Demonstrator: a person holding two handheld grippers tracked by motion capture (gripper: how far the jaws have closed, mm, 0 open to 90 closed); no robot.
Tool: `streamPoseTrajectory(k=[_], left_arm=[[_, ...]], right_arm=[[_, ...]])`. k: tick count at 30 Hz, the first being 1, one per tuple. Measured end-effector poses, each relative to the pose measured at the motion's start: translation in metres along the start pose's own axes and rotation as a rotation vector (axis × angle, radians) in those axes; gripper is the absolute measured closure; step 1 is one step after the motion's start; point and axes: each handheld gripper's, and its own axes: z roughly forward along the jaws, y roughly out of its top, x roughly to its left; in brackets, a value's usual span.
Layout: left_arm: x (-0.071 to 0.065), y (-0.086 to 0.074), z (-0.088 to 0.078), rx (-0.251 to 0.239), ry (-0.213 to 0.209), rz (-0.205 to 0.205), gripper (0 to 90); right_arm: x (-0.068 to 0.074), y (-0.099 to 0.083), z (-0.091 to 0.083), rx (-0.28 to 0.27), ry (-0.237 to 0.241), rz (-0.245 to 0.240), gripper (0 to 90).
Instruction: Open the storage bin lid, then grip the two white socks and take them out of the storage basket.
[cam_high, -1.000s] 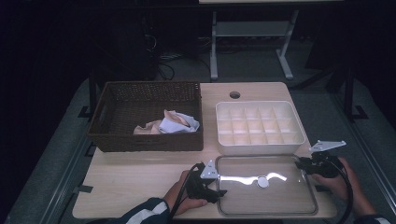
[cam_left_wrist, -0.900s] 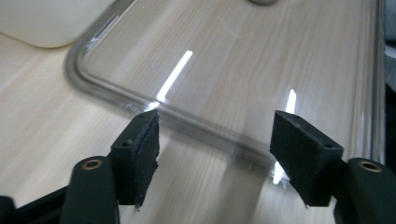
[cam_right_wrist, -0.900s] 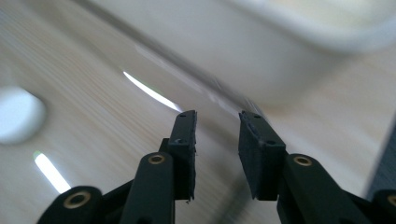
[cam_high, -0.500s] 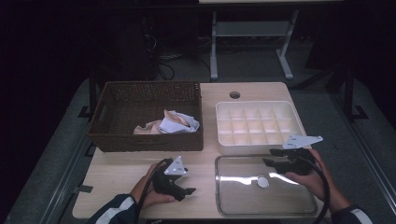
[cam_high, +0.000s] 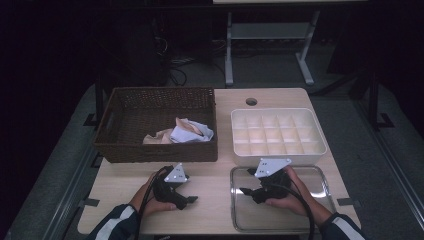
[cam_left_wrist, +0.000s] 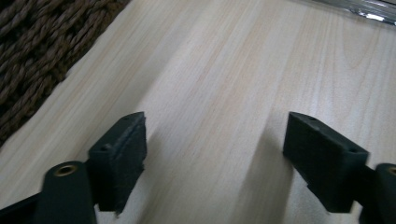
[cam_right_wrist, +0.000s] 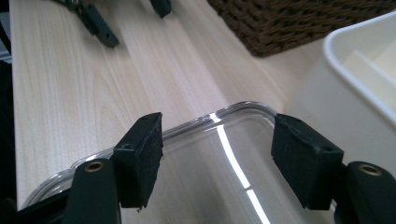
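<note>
My left gripper lies low over bare wood left of the clear tray. Its jaws have just been opening and stand open, nothing between them. My right gripper hovers over the tray's left half and points left. Its jaws have also just been opening and are open, with only the tray's rounded corner beneath them. The left gripper's fingers show at the far top left of the right gripper view.
A brown wicker basket holding crumpled cloths stands at the back left. A white compartment box sits right behind the tray. The basket's weave is close on the left gripper's left.
The left gripper has moved left, away from the tray's left edge. The right gripper has come from the tray's right edge leftward over the tray, and its hand now covers the small white piece there.
</note>
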Motion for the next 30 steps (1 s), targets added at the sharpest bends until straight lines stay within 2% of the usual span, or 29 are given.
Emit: streamPoseTrajectory(k=[2, 5, 8, 9, 11, 14, 16, 19, 20, 22, 24, 25, 28, 30], left_arm=[[0.001, -0.002, -0.002, -0.001, 0.005, 0.003, 21.1], [0.001, -0.008, -0.003, -0.029, 0.011, -0.002, 20.7], [0.002, -0.014, -0.004, -0.071, 0.017, -0.013, 19.9], [0.002, -0.014, -0.004, -0.072, 0.021, -0.017, 19.9], [0.003, -0.017, -0.006, -0.076, 0.029, -0.024, 20.0], [0.003, -0.017, -0.008, -0.060, 0.044, -0.040, 19.9], [0.003, -0.016, -0.011, -0.036, 0.042, -0.036, 19.9], [0.004, -0.014, -0.016, 0.002, -0.004, -0.020, 22.2], [0.002, -0.013, -0.018, 0.002, -0.013, 0.000, 28.8], [0.001, -0.009, -0.022, 0.011, -0.014, 0.025, 28.3], [-0.002, -0.003, -0.031, -0.029, -0.027, 0.041, 29.3], [-0.002, 0.003, -0.039, -0.048, -0.017, 0.063, 29.3], [-0.002, 0.018, -0.060, -0.117, -0.001, 0.080, 30.1], [-0.001, 0.028, -0.075, -0.159, 0.036, 0.105, 31.9]], right_arm=[[0.001, -0.002, 0.005, 0.018, 0.007, -0.012, 32.4], [0.003, -0.005, 0.009, 0.029, 0.008, -0.032, 31.6], [0.003, -0.004, 0.010, 0.007, 0.015, -0.054, 31.6], [0.003, -0.003, 0.011, 0.004, 0.021, -0.051, 31.6], [0.003, -0.001, 0.012, -0.001, 0.017, -0.074, 31.5], [0.005, -0.001, 0.015, 0.004, 0.033, -0.080, 31.5], [0.006, -0.002, 0.017, 0.013, 0.042, -0.083, 31.5], [0.008, -0.002, 0.019, 0.036, 0.053, -0.091, 31.9], [0.008, -0.002, 0.020, 0.038, 0.057, -0.087, 31.9], [0.009, -0.002, 0.020, 0.041, 0.056, -0.084, 32.0], [0.009, -0.002, 0.019, 0.038, 0.062, -0.078, 32.2], [0.009, -0.002, 0.019, 0.038, 0.064, -0.076, 32.1], [0.006, -0.004, 0.018, 0.033, 0.063, -0.069, 32.3], [0.006, -0.004, 0.017, 0.034, 0.063, -0.058, 32.3]])
